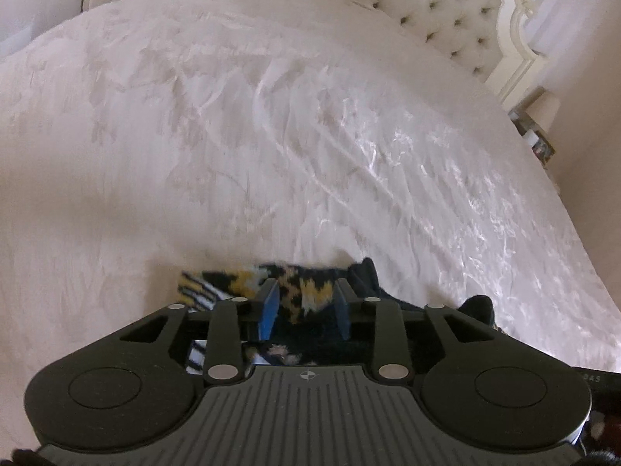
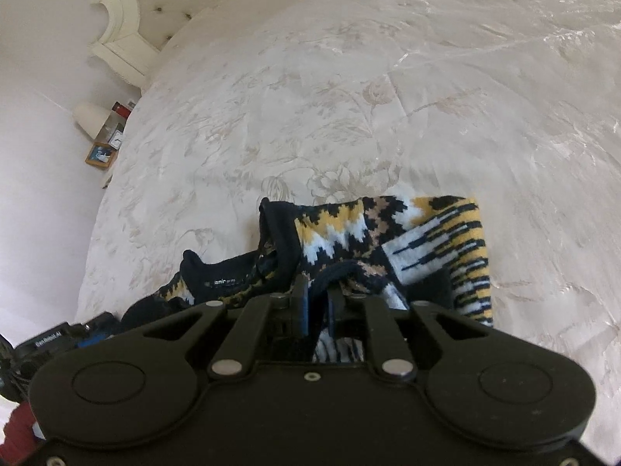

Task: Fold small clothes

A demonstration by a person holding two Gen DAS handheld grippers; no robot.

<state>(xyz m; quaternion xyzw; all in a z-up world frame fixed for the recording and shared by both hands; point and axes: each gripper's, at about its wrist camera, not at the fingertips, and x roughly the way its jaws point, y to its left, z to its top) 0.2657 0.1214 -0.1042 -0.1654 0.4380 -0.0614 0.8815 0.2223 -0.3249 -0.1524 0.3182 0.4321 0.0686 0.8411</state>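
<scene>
Lying bunched on the pale bedspread (image 2: 349,97) near the bed's edge, the black, yellow and white patterned sweater (image 2: 388,233) sits under both claws. Left claw (image 1: 306,305) stands partly open, its blue pads clear of the knit between them. Right claw (image 2: 316,303) is barely parted around a dark fold, contact unclear.

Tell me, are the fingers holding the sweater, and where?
The left gripper stands open over the patterned sweater, holding nothing. The right gripper has its navy edge between its fingers; a real pinch cannot be told.
</scene>
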